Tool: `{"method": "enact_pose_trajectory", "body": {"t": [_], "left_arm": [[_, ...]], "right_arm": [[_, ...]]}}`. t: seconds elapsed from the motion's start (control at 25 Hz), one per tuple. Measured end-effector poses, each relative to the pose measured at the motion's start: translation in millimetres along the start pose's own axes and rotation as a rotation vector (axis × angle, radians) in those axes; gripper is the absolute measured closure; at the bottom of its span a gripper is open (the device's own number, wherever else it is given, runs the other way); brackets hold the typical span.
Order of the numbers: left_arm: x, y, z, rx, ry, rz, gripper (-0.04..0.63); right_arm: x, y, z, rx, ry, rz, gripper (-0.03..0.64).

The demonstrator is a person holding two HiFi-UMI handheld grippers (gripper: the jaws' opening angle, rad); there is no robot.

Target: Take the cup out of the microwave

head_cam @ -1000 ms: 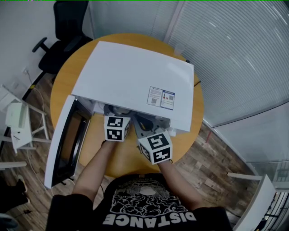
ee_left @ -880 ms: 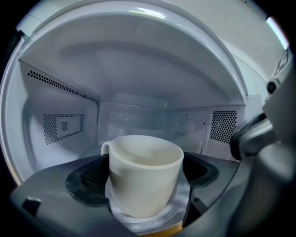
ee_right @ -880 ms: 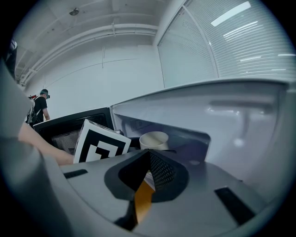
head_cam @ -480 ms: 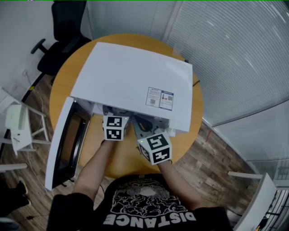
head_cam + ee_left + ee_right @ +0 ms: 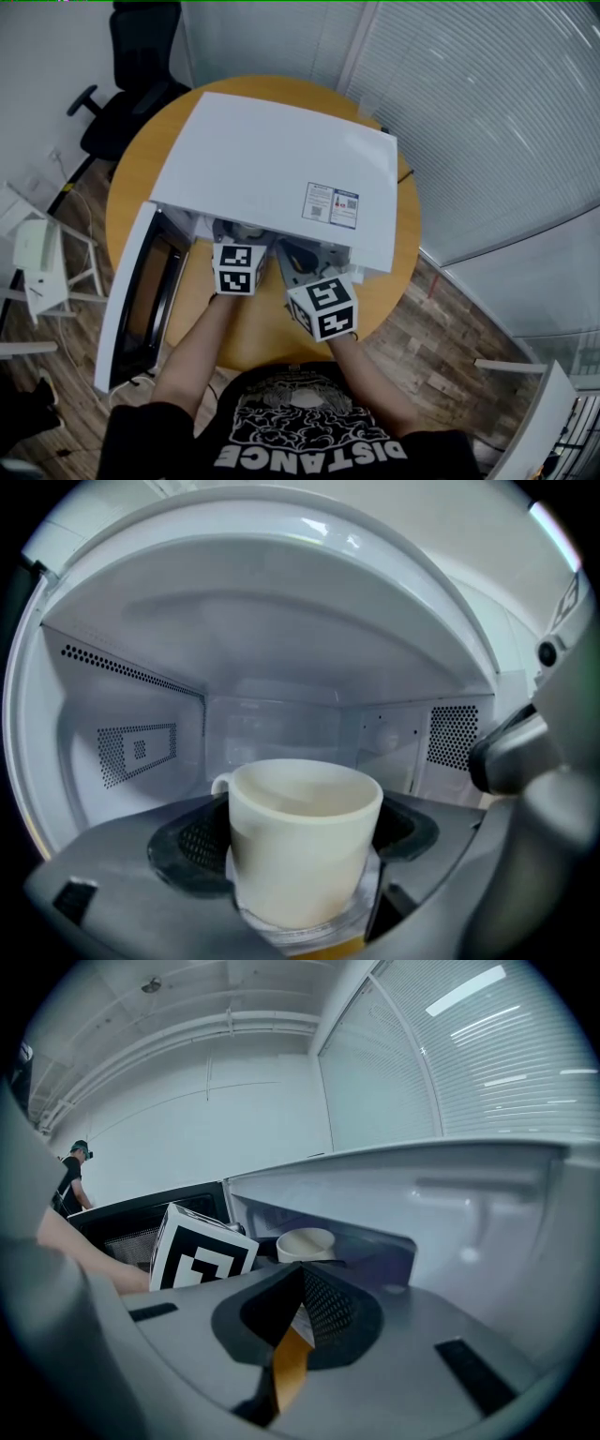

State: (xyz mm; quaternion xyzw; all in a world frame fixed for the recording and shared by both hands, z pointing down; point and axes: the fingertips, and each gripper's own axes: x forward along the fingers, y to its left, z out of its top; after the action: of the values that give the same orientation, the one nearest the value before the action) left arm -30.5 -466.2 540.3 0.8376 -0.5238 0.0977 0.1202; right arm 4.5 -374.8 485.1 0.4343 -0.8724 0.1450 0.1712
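A cream cup (image 5: 300, 841) stands on the glass turntable inside the white microwave (image 5: 272, 169), its handle at the back left. My left gripper (image 5: 302, 844) reaches into the cavity, with its dark pads (image 5: 192, 850) against both sides of the cup; it is shut on the cup. In the right gripper view the cup (image 5: 307, 1243) shows beyond the left gripper's marker cube (image 5: 202, 1251). My right gripper (image 5: 298, 1312) hovers in front of the microwave's right end, over the table, shut with nothing in it.
The microwave door (image 5: 131, 300) hangs open to the left. The microwave sits on a round wooden table (image 5: 253, 323). A black office chair (image 5: 131, 84) stands behind, a white stand (image 5: 37, 253) at the left. A person (image 5: 70, 1180) stands far off.
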Motion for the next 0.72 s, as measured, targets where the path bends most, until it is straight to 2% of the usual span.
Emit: {"method": "enact_pose_trajectory", "body": {"t": [0.72], "left_arm": [[-51.8,-0.5,7.4,0.006,-0.021,0.012,0.152]], "right_arm": [[-21.9,27.2,9.3,0.001,-0.052,-0.004,0.601]]}}
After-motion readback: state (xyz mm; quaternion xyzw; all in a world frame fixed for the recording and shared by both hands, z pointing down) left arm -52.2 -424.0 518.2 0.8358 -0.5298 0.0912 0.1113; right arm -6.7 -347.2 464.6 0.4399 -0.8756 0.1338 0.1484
